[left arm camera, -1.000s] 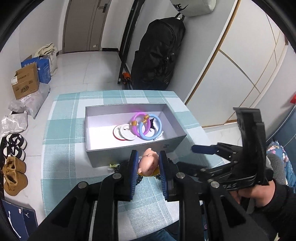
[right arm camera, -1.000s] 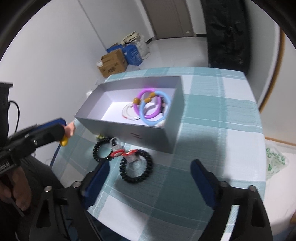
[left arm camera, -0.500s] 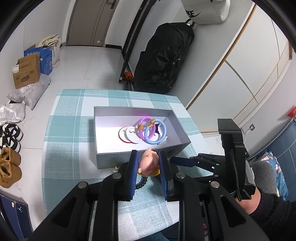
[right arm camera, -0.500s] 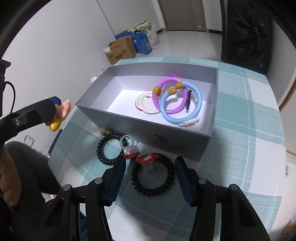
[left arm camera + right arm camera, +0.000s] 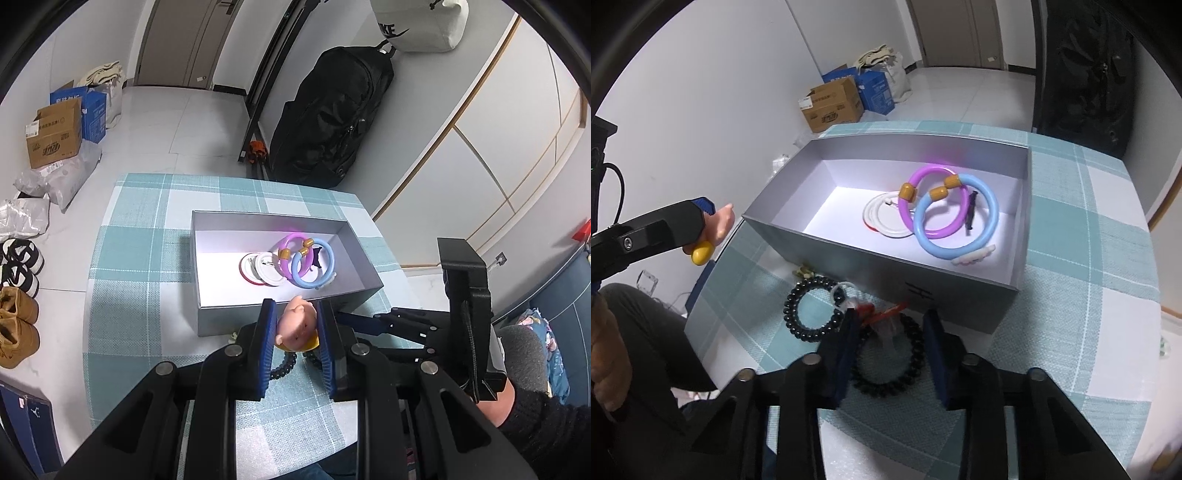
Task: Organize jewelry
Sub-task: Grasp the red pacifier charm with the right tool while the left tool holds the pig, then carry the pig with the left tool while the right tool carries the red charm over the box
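Teal-checked cloth covers your table [image 5: 140,258], and the grey box [image 5: 886,266] sits on it, holding a blue bangle [image 5: 991,206], a purple bangle [image 5: 927,173] and white rings [image 5: 882,218]. Your left gripper [image 5: 295,328] is clenched on a small doll-head charm [image 5: 297,326] just short of the box's near wall. Your right gripper [image 5: 890,332] has just been closing; its blue pads straddle a black beaded bracelet [image 5: 886,376] and a red-and-clear ornament [image 5: 882,317] on the cloth, and you cannot tell whether they press yet.
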Available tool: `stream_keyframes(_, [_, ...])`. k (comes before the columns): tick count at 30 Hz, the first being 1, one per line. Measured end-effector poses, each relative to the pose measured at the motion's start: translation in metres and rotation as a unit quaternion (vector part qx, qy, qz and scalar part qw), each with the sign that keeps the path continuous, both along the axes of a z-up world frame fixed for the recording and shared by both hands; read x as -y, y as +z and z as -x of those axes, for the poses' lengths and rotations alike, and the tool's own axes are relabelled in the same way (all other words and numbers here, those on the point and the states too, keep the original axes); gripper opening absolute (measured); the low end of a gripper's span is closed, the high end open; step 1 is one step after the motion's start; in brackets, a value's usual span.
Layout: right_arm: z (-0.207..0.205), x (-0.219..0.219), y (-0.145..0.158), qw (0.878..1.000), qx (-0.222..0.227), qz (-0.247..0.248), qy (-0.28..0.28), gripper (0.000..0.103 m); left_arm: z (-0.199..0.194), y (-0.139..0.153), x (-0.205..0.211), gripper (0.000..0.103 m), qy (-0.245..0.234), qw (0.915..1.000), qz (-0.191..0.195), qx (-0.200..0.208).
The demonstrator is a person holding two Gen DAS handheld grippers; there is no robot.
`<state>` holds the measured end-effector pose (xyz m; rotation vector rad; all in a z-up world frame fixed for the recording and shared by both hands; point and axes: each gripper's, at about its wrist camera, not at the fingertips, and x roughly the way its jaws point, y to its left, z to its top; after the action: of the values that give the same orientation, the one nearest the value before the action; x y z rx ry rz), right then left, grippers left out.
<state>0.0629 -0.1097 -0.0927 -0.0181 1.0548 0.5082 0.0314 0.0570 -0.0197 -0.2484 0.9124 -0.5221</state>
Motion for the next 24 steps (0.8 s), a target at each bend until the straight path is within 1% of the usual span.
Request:
stream_keyframes(2, [0.001, 0.002, 0.000, 1.000, -0.002, -0.004, -0.001, 0.030, 0.000, 0.000, 0.000, 0.017, 0.000, 1.0000, -0.001, 0.000])
stream_keyframes(4, [0.002, 0.002, 0.002, 1.000, 0.001, -0.004, 0.002, 0.020, 0.000, 0.000, 0.000, 0.017, 0.002, 1.0000, -0.001, 0.000])
stream_keyframes(7, [0.005, 0.004, 0.004, 1.000, 0.006, 0.003, 0.003, 0.020, 0.000, 0.000, 0.001, 0.017, 0.004, 1.0000, -0.001, -0.001])
stream_keyframes(14, [0.007, 0.009, 0.006, 1.000, 0.007, -0.001, -0.001, 0.020, 0.000, -0.001, 0.001, 0.017, 0.008, 1.0000, 0.001, -0.004])
stream_keyframes(20, [0.012, 0.013, 0.015, 1.000, 0.015, -0.016, 0.000, 0.020, 0.002, 0.000, 0.002, 0.017, 0.010, 1.0000, 0.002, 0.000])
stream_keyframes(24, [0.017, 0.013, 0.023, 0.999, 0.021, -0.035, 0.003, 0.020, 0.002, 0.002, 0.002, 0.017, 0.013, 0.9999, 0.003, 0.003])
